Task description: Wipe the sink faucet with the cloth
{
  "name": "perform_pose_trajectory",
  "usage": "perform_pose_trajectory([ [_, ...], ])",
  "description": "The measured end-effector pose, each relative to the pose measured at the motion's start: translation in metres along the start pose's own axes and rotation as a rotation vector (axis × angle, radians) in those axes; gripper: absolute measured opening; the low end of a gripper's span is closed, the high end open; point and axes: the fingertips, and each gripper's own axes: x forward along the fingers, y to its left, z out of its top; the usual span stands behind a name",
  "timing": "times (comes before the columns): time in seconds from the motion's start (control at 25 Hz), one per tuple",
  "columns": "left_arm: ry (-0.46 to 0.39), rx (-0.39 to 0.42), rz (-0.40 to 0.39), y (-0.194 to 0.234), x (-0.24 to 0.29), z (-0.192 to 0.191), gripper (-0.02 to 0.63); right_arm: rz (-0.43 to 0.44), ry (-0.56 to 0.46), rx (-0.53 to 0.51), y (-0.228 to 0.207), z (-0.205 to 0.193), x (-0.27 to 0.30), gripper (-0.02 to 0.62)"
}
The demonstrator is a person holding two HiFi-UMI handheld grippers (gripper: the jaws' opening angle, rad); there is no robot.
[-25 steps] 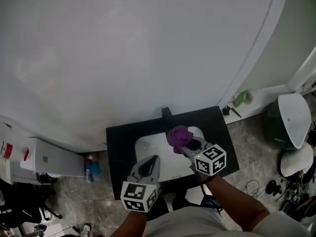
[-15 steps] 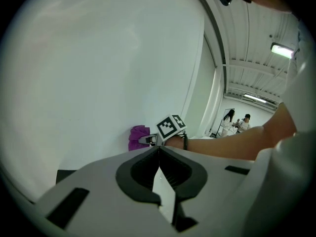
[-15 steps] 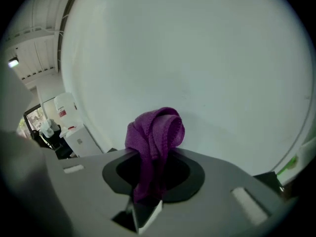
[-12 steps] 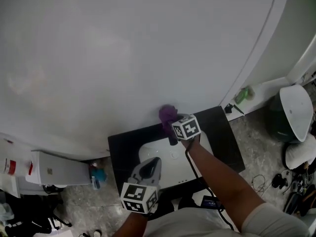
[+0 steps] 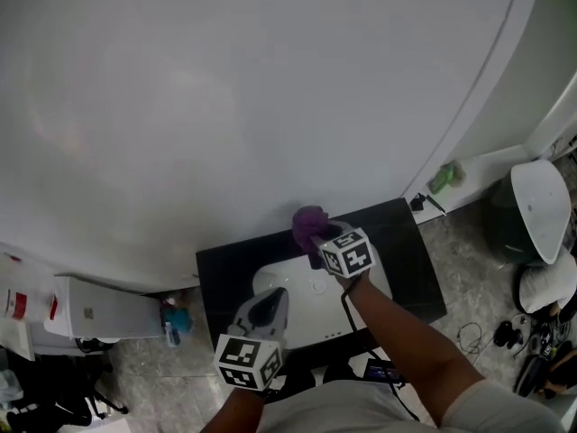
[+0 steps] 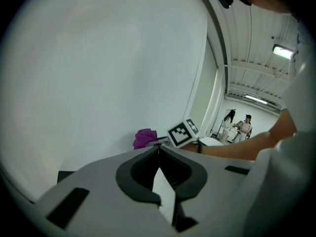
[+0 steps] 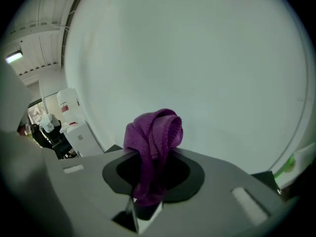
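Fingers, right gripper [image 7: 151,158]: clamped on a bunched purple cloth [image 7: 154,135], which sticks up from between them as a folded wad.
Fingers, left gripper [image 6: 158,151]: closed tip to tip, with nothing between them.
Cloth position: in the head view it sits at the back edge of the white sink [image 5: 305,308], close against the wall [image 5: 225,88] and just ahead of the right gripper's marker cube [image 5: 347,253].
Faucet: the wad and the right gripper cover the spot at the sink's back rim. I cannot pick out the faucet itself, nor tell whether cloth and faucet touch.
Left gripper position: low over the sink's near-left side, apart from the cloth and pointing toward it.
Worktop [image 5: 221,267]: dark, carrying the sink.
Done: the cloth is in grip and at the faucet's place.
Left: unclear. This pose suits a wipe just starting as well as one nearly over. No view shows the faucet's surface, so how much rubbing remains cannot be judged.
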Motion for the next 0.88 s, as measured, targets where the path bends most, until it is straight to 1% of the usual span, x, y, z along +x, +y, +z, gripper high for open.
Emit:
perform_pose_trajectory([
  [0.04,0.001,0.002,0.003,0.000,-0.001,0.000,0.009,0.003,0.015,0.006,-0.007,0.007,0.013,0.080],
  [0.12,0.006,0.007,0.006,-0.003,0.000,-0.001,0.009,0.010,0.036,0.019,-0.015,0.009,0.027,0.080],
  [0.2,0.009,0.014,0.007,-0.004,0.001,-0.002,0.009,0.015,0.022,0.016,-0.008,-0.001,0.020,0.080],
  [0.28,0.010,0.017,0.009,-0.002,0.001,-0.003,0.009,0.054,0.010,0.054,0.014,-0.027,0.000,0.080],
  [0.36,0.013,0.012,0.008,0.000,0.001,-0.004,0.009,0.101,0.040,0.120,0.039,-0.067,-0.020,0.078],
  [0.44,0.014,0.011,0.005,-0.001,0.001,-0.005,0.009,0.099,0.079,0.144,0.046,-0.101,-0.031,0.079],
  [0.48,0.015,0.013,0.005,-0.001,0.001,-0.004,0.009,0.077,0.079,0.140,0.041,-0.107,-0.031,0.080],
  [0.56,0.014,0.020,0.005,-0.003,0.001,-0.002,0.009,0.026,0.059,0.116,0.022,-0.097,-0.021,0.080],
  [0.64,0.013,0.026,0.008,-0.006,0.002,0.000,0.009,0.000,0.062,0.066,0.006,-0.083,-0.003,0.080],
  [0.76,0.013,0.025,0.011,-0.012,0.002,-0.001,0.009,0.014,0.085,0.030,0.002,-0.084,0.014,0.084],
  [0.88,0.015,0.020,0.004,-0.012,0.000,-0.004,0.009,0.015,0.084,0.036,0.010,-0.096,0.008,0.083],
])
